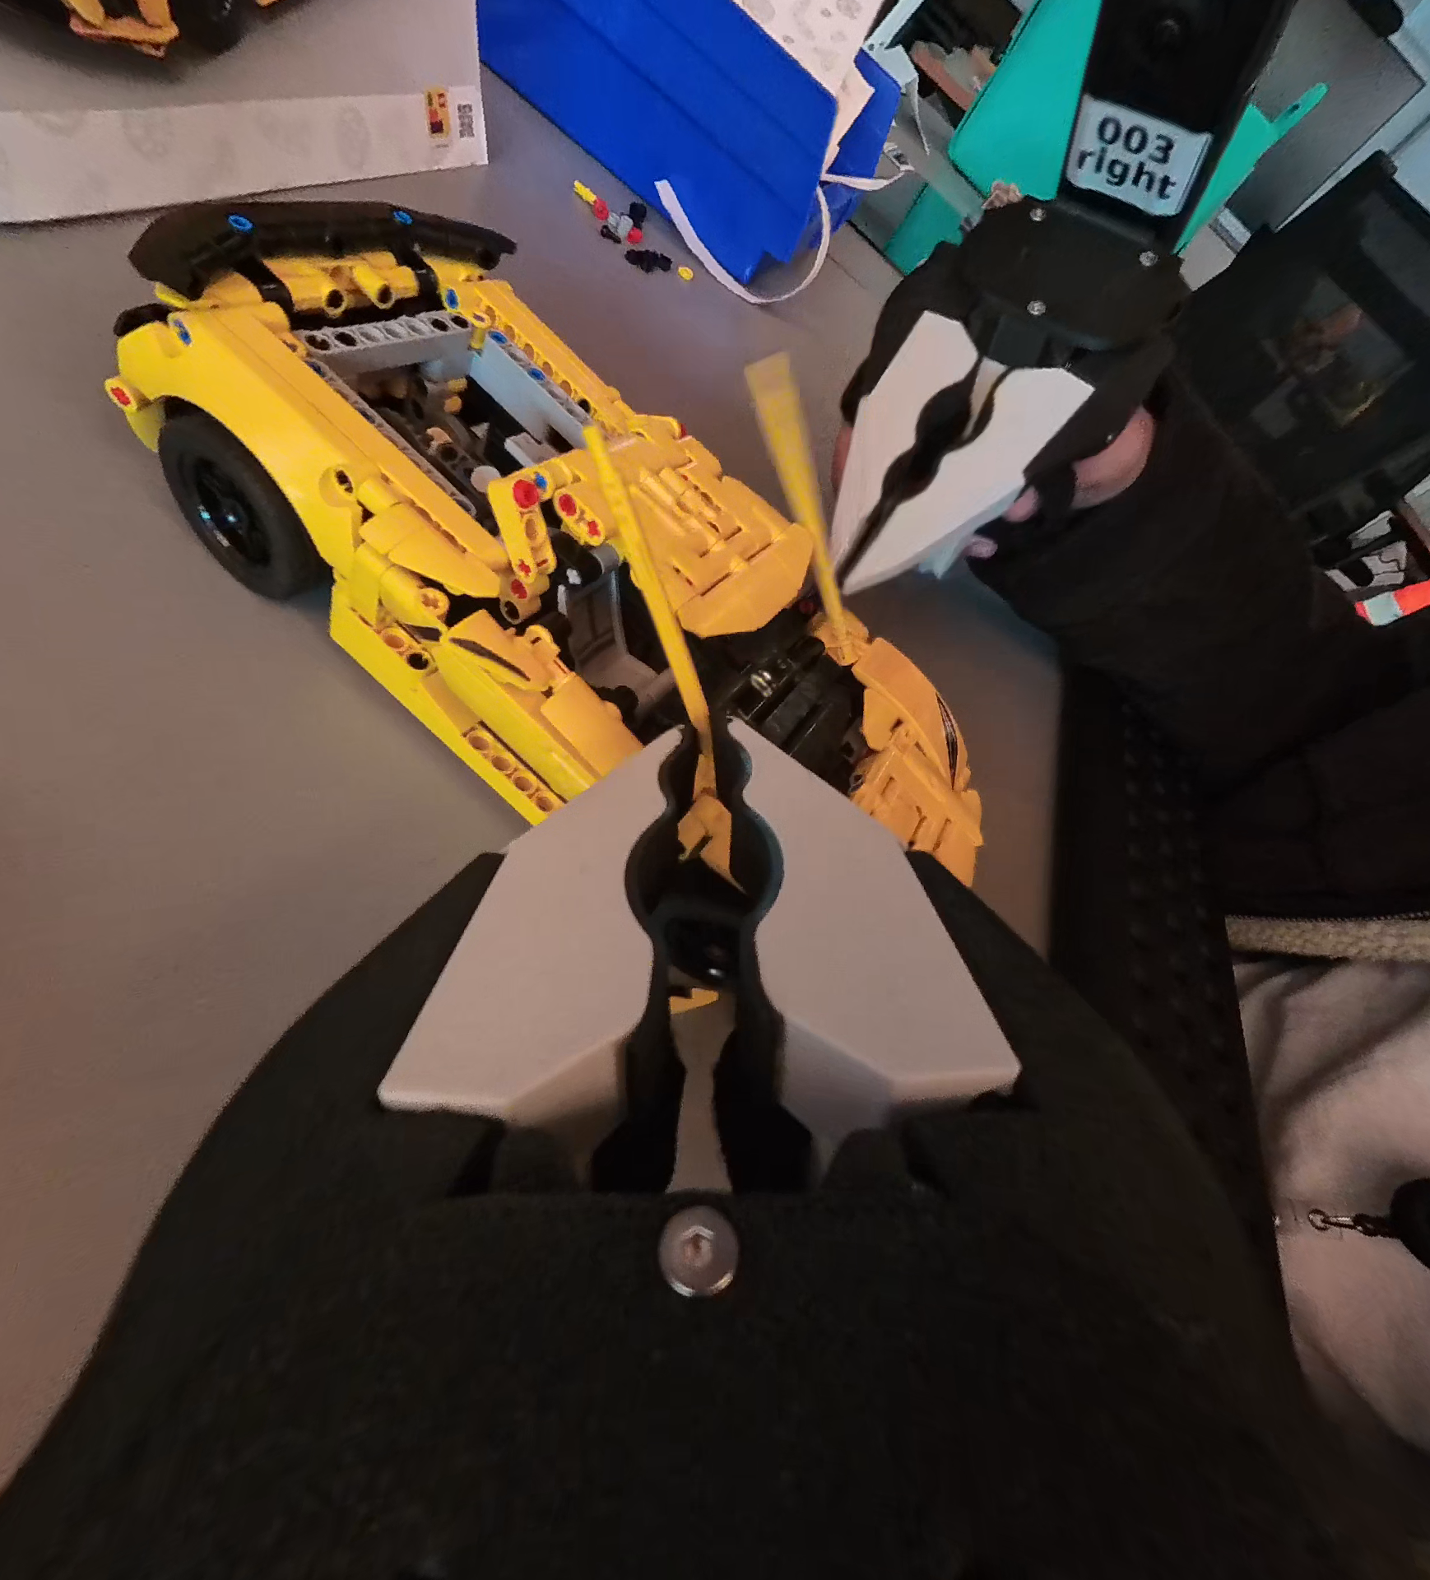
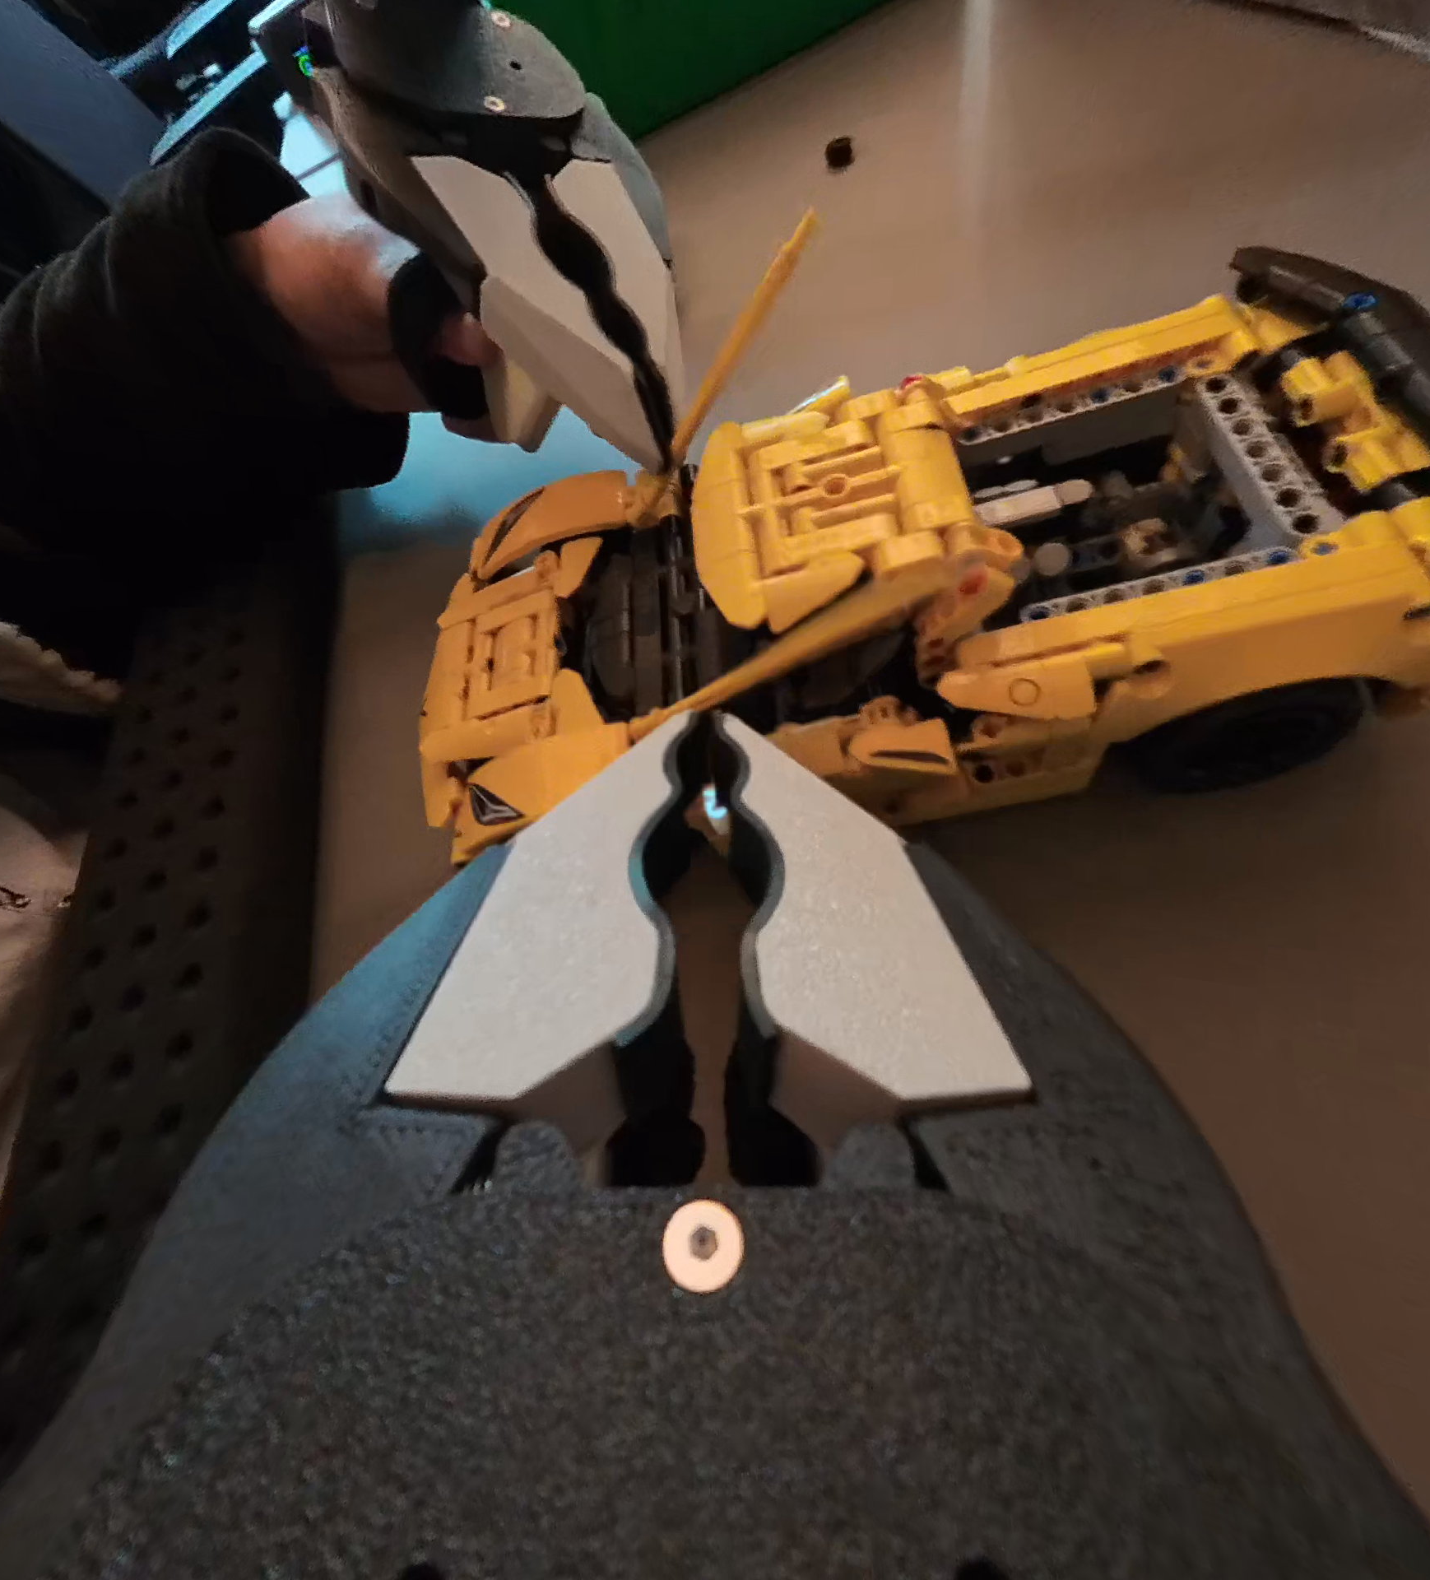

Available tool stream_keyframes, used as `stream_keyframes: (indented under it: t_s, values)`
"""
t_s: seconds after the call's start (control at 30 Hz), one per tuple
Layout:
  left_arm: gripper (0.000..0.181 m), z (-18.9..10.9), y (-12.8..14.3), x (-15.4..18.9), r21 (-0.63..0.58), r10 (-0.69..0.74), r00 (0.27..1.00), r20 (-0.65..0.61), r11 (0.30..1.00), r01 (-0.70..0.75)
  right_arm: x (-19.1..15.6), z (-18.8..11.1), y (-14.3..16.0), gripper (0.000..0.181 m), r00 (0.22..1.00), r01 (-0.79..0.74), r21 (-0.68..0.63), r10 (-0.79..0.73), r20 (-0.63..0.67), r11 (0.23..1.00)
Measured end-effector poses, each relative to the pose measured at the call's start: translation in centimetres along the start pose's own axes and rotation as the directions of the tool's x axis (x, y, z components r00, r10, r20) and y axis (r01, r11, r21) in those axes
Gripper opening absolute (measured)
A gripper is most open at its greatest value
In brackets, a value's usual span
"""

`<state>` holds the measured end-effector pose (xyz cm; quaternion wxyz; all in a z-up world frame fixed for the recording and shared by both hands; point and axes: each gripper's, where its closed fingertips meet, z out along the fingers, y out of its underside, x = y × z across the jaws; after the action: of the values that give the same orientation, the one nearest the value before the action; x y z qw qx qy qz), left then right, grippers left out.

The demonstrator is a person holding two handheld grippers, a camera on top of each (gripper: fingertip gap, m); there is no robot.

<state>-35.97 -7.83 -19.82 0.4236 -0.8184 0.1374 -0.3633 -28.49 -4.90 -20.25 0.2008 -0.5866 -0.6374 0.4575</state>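
Yellow car: brick-built model [image 1: 404,479] on its wheels on the grey table [image 1: 96,769], black spoiler at the rear, roof off so the grey beams and inner parts show, hood panel raised over the dark front bay.
Thin rods: two yellow flexible rods rise from the front of the car, one [image 1: 652,590] toward each gripper, both blurred.
Left gripper: [image 1: 707,752] fingers pressed together on the near rod's lower end at the car's nose.
Right gripper: [image 2: 699,722] fingers closed tight around the other rod [image 2: 771,654] at the opposite front corner; held in a hand [image 1: 1122,462] wearing a fingerless black glove.
Small parts: loose pins [image 1: 630,235] in red, yellow and black, between car and bin.
Blue bin: [image 1: 677,111] behind the car, printed paper sheets inside.
Booklet: [image 1: 207,145] flat at the far left.
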Motion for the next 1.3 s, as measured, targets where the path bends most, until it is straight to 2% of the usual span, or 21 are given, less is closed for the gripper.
stream_keyframes:
  t_s: [0.17,0.23,0.3,0.37,0.5,0.67,0.73,0.8,0.87,1.0,1.1,1.3]
  values:
    - [0.004,0.0,0.0,-0.2,0.01,-0.021,1.0,-0.006,1.0,0.021,-0.1,-2.0,1.0,0.026,0.999,-0.034,0.029,0.034,0.0,0.999]
    - [0.016,-0.5,-0.3,-0.7,0.032,-0.029,0.999,0.021,0.999,0.028,-0.5,-1.6,2.1,0.026,0.999,-0.037,0.015,0.037,-0.004,0.999]
    - [0.028,-1.3,-0.9,-0.6,0.077,-0.067,0.998,-0.004,0.995,0.067,-0.7,-1.2,2.8,0.026,0.999,-0.046,0.005,0.046,-0.009,0.999]
    - [0.03,-2.2,-1.0,-0.8,0.106,-0.105,0.994,-0.014,0.989,0.106,-0.7,-1.1,2.7,0.026,0.999,-0.007,0.025,0.008,-0.038,1.0]
    - [0.03,-3.4,-0.4,-2.2,0.11,-0.128,0.99,0.052,0.986,0.122,-0.4,-1.4,2.3,0.025,0.965,0.226,0.043,-0.218,-0.146,0.973]
    - [0.029,-2.4,1.0,-1.1,0.049,-0.257,0.963,-0.082,0.964,0.261,-0.7,-1.0,2.5,0.027,0.925,0.344,0.02,-0.335,-0.181,0.939]
    - [0.029,-1.7,1.7,-0.9,0.007,-0.274,0.958,-0.086,0.961,0.276,-0.8,-1.3,2.4,0.026,0.903,0.385,0.032,-0.369,-0.219,0.922]
    - [0.027,-1.1,2.3,-0.8,-0.02,-0.29,0.952,-0.095,0.957,0.289,-1.1,-1.7,2.6,0.026,0.892,0.407,0.049,-0.386,-0.236,0.912]
    - [0.022,-0.8,2.3,-0.4,-0.027,-0.32,0.938,-0.131,0.947,0.319,-1.9,-1.7,3.0,0.024,0.907,0.392,0.075,-0.372,-0.196,0.917]
    - [0.016,-0.8,2.2,-0.5,-0.023,-0.389,0.904,-0.178,0.92,0.391,-1.5,-1.0,2.4,0.024,0.882,0.434,0.078,-0.405,-0.242,0.898]
    - [0.015,-0.8,2.2,-0.5,-0.024,-0.4,0.897,-0.188,0.915,0.402,-1.2,-0.8,2.3,0.018,0.862,0.461,0.06,-0.431,-0.266,0.885]
    - [0.012,-0.8,2.2,-0.6,-0.021,-0.429,0.877,-0.215,0.9,0.436,-1.2,0.1,2.7,0.022,0.822,0.522,0.005,-0.501,-0.271,0.853]
